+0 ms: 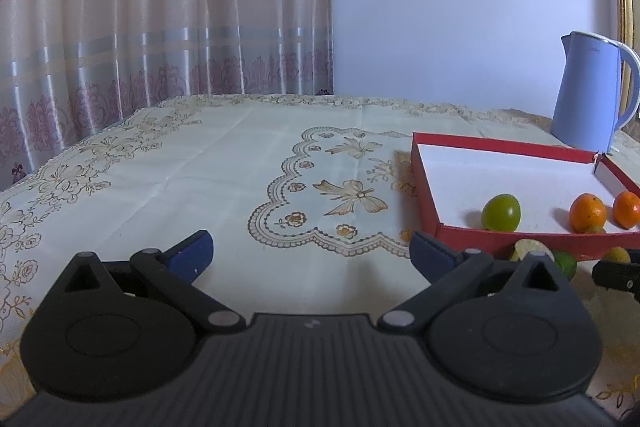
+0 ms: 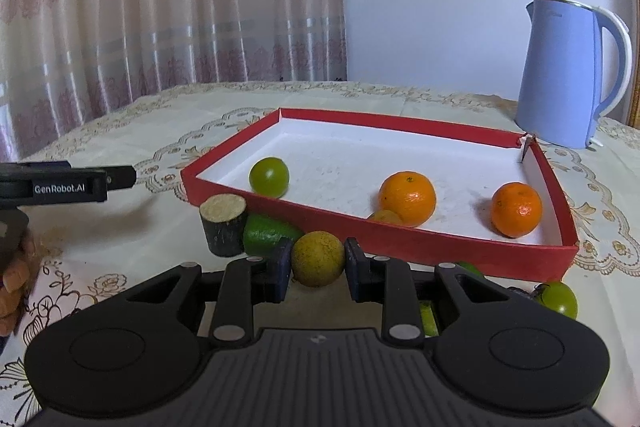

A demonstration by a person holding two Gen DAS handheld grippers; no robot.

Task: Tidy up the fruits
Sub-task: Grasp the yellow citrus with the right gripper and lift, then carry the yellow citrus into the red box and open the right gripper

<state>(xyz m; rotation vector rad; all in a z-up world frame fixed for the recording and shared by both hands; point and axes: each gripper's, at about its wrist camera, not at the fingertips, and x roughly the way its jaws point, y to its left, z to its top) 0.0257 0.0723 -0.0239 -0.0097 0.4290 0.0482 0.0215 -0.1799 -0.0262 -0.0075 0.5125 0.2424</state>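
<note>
Now, with the right gripper (image 2: 316, 267) clamped on the yellow fruit (image 2: 318, 259) and the left gripper (image 1: 312, 251) wide and empty, lift it clear over the red wall of the tray (image 2: 400, 241).

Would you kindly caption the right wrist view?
Right gripper shut on a yellowish fruit before the red tray holding oranges.

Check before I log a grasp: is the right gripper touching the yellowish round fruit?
Touching. In the right wrist view the right gripper has both blue pads pressed against the sides of the yellowish round fruit, no gap showing on either side.
</note>
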